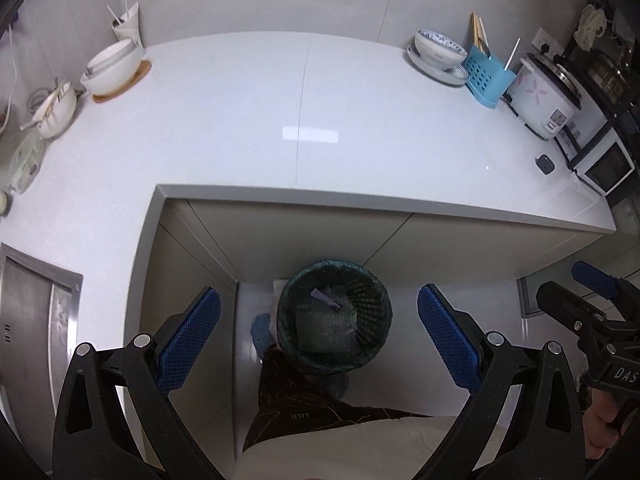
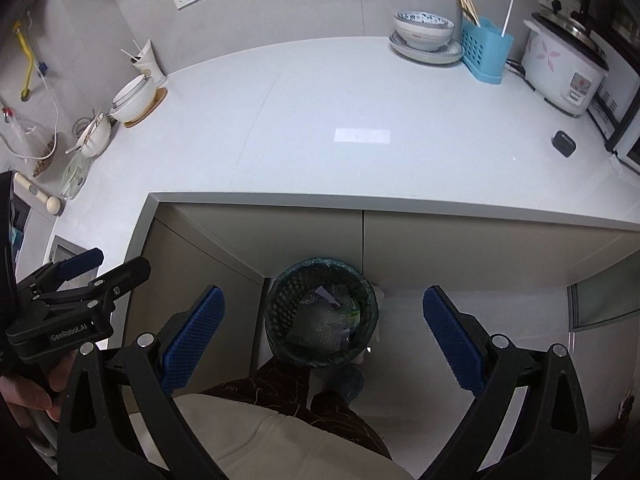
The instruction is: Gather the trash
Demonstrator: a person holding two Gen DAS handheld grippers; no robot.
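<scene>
Above the floor bin [image 1: 334, 316], both claws [image 1: 318, 334] [image 2: 324, 336] tilt downward, spread empty.

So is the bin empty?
No, the bin holds bubble wrap and a purple scrap.

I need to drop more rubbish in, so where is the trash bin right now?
The trash bin stands on the floor below the counter edge, low centre in both wrist views, by the person's feet.
</scene>
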